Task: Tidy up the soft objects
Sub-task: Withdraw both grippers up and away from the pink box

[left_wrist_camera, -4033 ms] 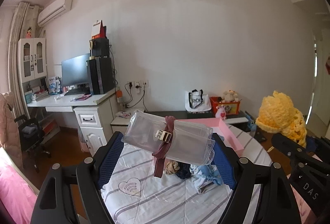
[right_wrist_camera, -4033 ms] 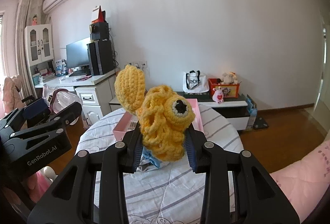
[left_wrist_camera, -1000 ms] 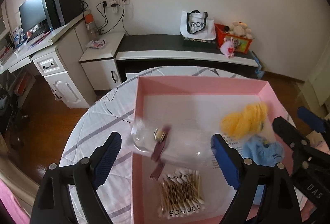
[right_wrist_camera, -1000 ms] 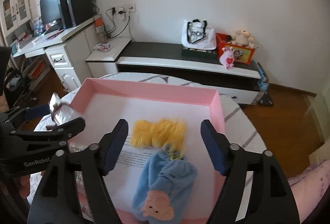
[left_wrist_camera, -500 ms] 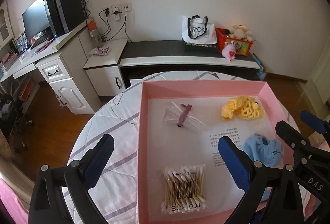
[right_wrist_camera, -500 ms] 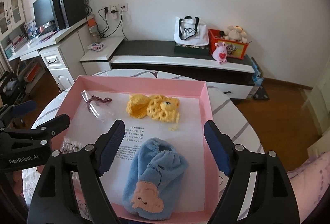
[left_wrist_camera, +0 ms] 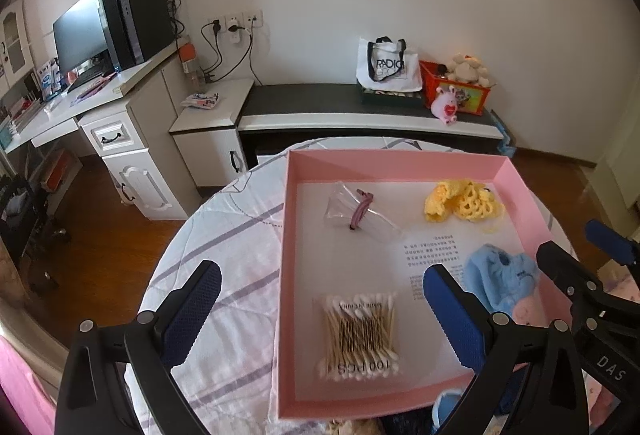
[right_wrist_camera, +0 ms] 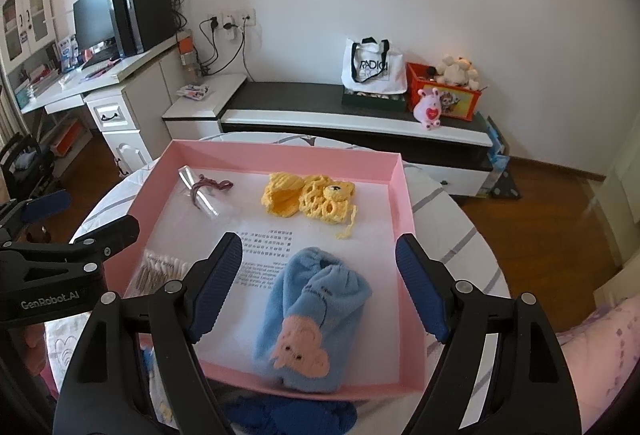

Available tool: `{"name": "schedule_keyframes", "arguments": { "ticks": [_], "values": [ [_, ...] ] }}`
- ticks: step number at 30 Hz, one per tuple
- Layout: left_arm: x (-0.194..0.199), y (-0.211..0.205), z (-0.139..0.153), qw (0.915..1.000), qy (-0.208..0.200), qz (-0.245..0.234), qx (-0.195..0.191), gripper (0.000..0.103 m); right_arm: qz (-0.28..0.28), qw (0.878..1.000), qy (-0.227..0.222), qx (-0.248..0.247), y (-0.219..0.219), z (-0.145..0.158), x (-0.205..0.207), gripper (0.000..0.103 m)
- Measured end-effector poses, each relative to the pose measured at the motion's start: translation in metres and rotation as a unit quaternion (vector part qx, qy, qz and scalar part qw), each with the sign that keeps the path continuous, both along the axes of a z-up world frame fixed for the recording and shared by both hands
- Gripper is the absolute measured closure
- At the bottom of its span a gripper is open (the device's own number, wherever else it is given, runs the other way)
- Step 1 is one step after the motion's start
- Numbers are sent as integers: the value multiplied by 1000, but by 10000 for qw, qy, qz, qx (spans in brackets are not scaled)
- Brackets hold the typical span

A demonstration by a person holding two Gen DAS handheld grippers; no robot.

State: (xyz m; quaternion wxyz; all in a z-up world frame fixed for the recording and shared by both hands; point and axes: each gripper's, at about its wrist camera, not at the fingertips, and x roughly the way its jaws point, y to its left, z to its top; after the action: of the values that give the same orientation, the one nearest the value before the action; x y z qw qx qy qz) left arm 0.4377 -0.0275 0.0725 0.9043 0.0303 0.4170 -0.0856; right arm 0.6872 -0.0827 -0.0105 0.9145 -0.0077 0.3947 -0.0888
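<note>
Shallow pink cardboard tray (right_wrist_camera: 394,195) sits on round table w/ white striped quilted cloth (left_wrist_camera: 224,267).

In the tray:
- Yellow crocheted piece w/ small bear face (right_wrist_camera: 310,197) at far middle-right, lying flat, a loose yarn tail trailing toward near side.
- Clear plastic pouch wrapped w/ a maroon band (left_wrist_camera: 358,213) at far left, apart from the yellow piece.
- Light blue fleece pouch w/ peach bear patch (right_wrist_camera: 312,319) at near right, bear end touching the near wall.
- Clear pack of wooden cotton swabs (left_wrist_camera: 362,335) at near left, well apart from the clear pouch.
- White printed paper sheet (right_wrist_camera: 266,259) lines the tray floor under all of these.

Left gripper (left_wrist_camera: 320,315): jaws wide, nothing between the pads; it hangs over the tray's near left edge, swab pack showing in the gap below. Right gripper (right_wrist_camera: 320,287): jaws spread fairly wide, holding nothing; blue fleece pouch lies below and between its fingers, pads not touching it.

Dark blue fabric (right_wrist_camera: 288,415) lies on the table just outside the tray's near wall; can't tell what it is.

Far bkgd: low black-and-white cabinet (right_wrist_camera: 352,111) along the wall.
</note>
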Motion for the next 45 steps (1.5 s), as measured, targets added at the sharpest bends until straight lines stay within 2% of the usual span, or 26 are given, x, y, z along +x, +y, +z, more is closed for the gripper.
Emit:
{"name": "schedule_keyframes", "arguments": {
  "ticks": [11,19,24,27,45],
  "values": [
    [-63,16,26,9998,-202,55,-57,3,-3,9997,-219,-47,14,17,-43,22],
    [-133,21,40,9985,-533,146,-18,2,-78,9981,-593,-116,19,36,-87,12],
    [-178,18,48,9967,-796,178,-4,1,-123,9962,-843,-155,24,47,-117,10],
    [-201,15,52,9959,-894,111,-40,1,-137,9949,-981,-201,27,53,-134,0],
    [-323,27,77,9869,-1586,138,-245,0,-159,9830,-1740,-567,49,82,-223,0]
  ]
}}
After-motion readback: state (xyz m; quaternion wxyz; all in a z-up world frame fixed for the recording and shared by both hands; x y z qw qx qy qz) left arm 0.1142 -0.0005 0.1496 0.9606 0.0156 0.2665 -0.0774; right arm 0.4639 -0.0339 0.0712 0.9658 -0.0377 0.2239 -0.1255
